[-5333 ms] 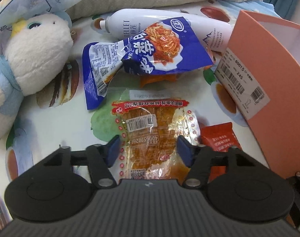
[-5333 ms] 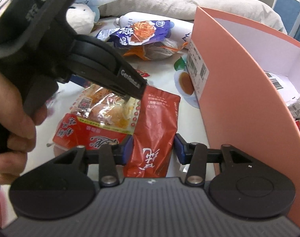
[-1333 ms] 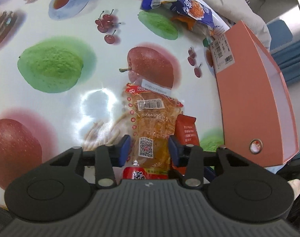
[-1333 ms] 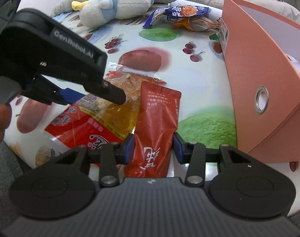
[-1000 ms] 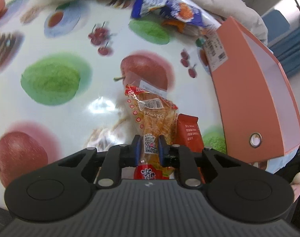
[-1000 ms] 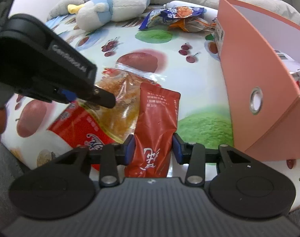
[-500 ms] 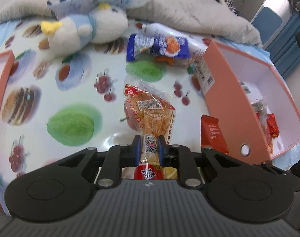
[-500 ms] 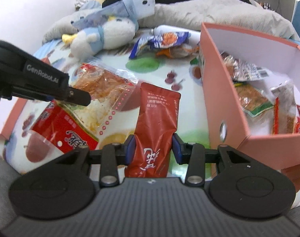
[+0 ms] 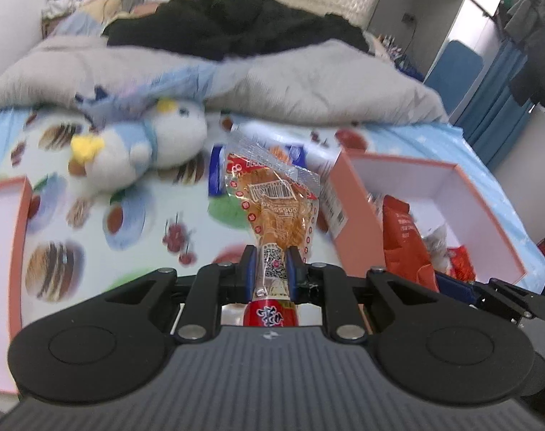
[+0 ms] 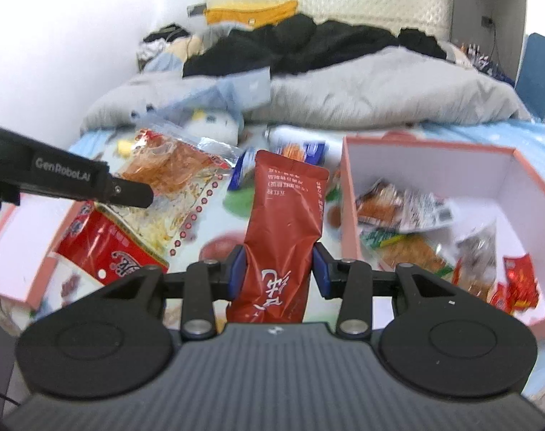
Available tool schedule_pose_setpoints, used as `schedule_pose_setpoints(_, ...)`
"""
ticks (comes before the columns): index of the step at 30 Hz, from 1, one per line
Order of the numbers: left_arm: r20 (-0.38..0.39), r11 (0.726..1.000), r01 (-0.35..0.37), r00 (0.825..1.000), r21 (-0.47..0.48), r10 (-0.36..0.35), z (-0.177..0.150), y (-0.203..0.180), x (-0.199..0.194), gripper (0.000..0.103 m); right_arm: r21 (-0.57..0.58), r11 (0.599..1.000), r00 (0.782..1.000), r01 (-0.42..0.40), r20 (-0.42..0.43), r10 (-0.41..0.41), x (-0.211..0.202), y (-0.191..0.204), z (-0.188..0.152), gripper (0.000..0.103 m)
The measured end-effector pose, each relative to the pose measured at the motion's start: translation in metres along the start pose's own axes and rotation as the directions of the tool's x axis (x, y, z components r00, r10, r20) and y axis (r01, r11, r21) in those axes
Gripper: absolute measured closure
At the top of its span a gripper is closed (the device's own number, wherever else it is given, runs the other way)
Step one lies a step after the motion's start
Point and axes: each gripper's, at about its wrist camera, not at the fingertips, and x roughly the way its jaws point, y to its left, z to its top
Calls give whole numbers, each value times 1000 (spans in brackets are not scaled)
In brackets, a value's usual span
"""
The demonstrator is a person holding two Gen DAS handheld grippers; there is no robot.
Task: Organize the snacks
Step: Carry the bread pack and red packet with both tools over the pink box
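Both packets rose off the table: your left gripper (image 9: 270, 266) clamped the clear packet (image 9: 274, 205), your right gripper (image 10: 278, 273) the red pouch (image 10: 285, 230), pointing forward. The box (image 10: 348, 194) lay right, nearer your right hand.

Bright, motion-blurred, fisheye-warped edges

Both snack packets (image 9: 276, 212) (image 10: 285, 226), formerly flat on the tablecloth (image 9: 136, 222), now aloft.

The bed (image 9: 147, 251) has a cover printed with fruits. On it lie a plush penguin (image 9: 139, 151), a grey blanket (image 9: 308, 86), and two pink boxes (image 9: 355, 222), one at each side.
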Motion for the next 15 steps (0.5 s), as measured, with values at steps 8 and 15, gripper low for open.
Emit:
schedule_pose_setpoints(8,88,999,24,996,24,-26,31,-23,-36,83,-3,1000,994,27,109,-27,-23,-14,37,61)
schedule_pose_setpoints(15,150,995,71,985,67,-81,59,-56,-55,83,13,997,981,74,181,-76,-39,-39,62,61)
